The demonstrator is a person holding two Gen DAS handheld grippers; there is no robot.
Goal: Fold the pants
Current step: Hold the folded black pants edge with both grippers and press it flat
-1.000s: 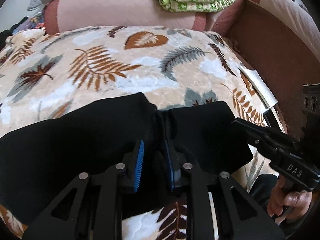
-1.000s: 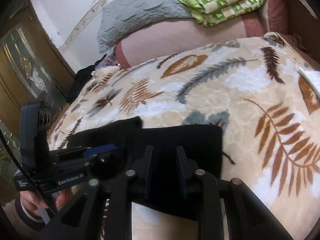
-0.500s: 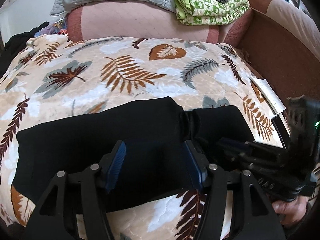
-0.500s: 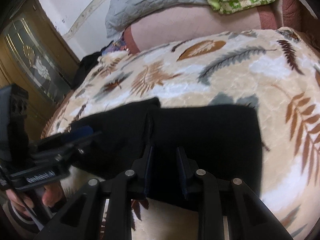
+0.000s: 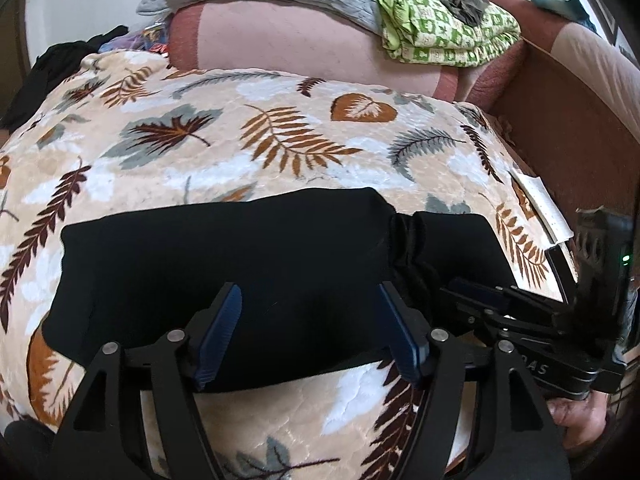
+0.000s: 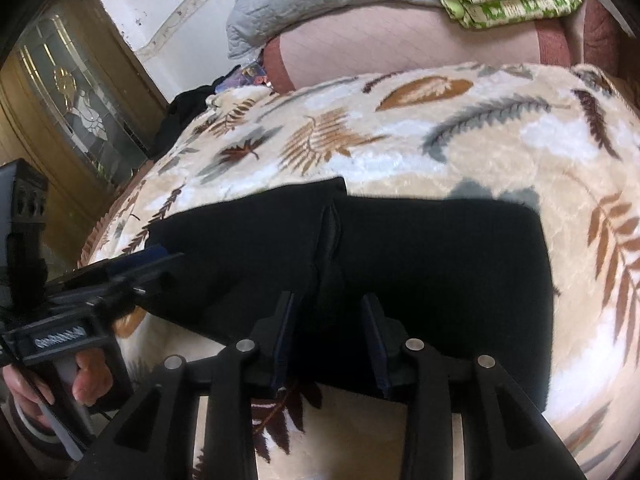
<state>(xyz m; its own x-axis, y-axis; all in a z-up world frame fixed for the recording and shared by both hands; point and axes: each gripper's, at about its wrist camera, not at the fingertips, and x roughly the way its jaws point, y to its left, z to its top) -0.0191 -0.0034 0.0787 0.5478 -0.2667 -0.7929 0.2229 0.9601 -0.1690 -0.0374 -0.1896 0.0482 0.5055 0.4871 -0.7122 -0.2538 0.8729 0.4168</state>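
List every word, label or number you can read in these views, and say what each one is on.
"AS": white letters, the start cut off, on the black body of the right gripper, seen from the left wrist view.
Unreadable: a blurred white label on the black body of the left gripper, seen from the right wrist view.
Nothing on the black folded pants or the leaf-patterned beige blanket.

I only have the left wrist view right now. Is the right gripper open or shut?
Observer: Open. The right wrist view shows the right gripper with its jaws apart, over the near edge of the black pants.
Operator: Where is it along the pants?
Observer: It lines up with the bunched ridge that runs across the fabric.
Operator: What's past the bed on my left?
Observer: A wooden door with a decorated glass panel.
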